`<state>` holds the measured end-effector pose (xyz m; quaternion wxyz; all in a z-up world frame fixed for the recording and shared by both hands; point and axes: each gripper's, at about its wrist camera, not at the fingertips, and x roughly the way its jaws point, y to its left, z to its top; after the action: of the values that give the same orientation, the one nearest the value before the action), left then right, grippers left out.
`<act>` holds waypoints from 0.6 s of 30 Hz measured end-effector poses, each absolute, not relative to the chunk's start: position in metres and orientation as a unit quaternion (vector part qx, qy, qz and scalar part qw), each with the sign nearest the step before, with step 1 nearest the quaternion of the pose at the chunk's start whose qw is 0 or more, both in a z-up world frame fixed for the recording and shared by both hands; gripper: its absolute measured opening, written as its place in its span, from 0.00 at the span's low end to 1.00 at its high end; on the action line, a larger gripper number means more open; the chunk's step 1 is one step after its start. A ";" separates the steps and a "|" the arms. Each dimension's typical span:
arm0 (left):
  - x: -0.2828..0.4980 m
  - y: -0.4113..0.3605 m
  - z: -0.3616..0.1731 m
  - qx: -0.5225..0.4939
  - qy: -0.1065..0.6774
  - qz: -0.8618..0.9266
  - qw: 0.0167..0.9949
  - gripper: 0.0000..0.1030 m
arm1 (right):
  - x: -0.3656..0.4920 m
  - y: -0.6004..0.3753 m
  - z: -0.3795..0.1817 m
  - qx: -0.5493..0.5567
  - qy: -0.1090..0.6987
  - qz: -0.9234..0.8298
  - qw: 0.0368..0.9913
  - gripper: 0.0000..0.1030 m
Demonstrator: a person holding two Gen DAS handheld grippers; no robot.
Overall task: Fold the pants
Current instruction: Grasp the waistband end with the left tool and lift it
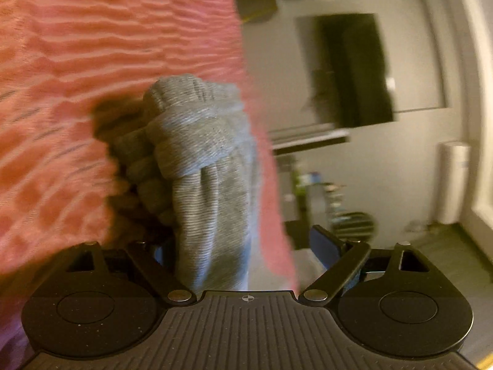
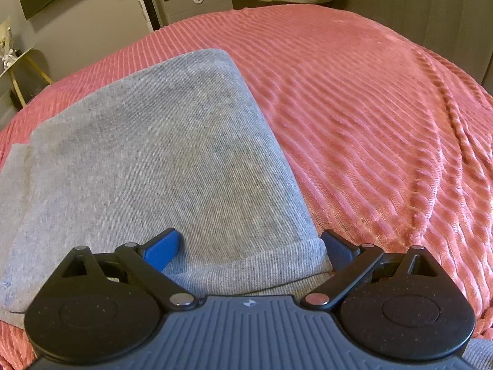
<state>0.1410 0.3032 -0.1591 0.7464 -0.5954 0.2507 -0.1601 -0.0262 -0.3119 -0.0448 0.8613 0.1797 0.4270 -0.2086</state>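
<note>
The grey knit cotton pants [image 2: 148, 160] lie folded into a flat rectangle on the ribbed salmon-pink bedspread [image 2: 385, 117], near its close edge, with a rolled hem facing the right gripper [image 2: 249, 249]. That gripper sits low over the hem, its blue-padded fingers [image 2: 161, 251] spread wide, one resting on the cloth and the other at the pants' right edge. The left gripper [image 1: 246, 246] is turned sideways, so the bedspread rises like a wall beside it; a bunched, knotted-looking wad of the grey fabric [image 1: 197, 160] runs up from between its wide-apart fingers, though whether they touch it I cannot tell. Beyond the bedspread hang a dark wall-mounted television [image 1: 354, 67] and a white tower unit [image 1: 453, 182]; a grey drawer cabinet [image 2: 197, 3] stands past the far edge.
</note>
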 end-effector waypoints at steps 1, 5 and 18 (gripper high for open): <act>0.142 0.305 -0.164 -0.601 0.240 -0.170 0.743 0.87 | -0.026 -0.312 -0.045 0.179 0.427 -0.209 0.861 0.94; 0.158 0.304 -0.176 -0.601 0.267 -0.144 0.740 0.81 | -0.025 -0.311 -0.046 0.178 0.424 -0.214 0.862 0.94; 0.199 0.294 -0.174 -0.547 0.356 -0.081 0.754 0.27 | -0.025 -0.309 -0.047 0.172 0.420 -0.219 0.864 0.94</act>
<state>0.1989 0.2942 -0.1736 0.7536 -0.5467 0.3558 -0.0814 -0.0252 -0.3094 -0.0468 0.8637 0.1722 0.4198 -0.2192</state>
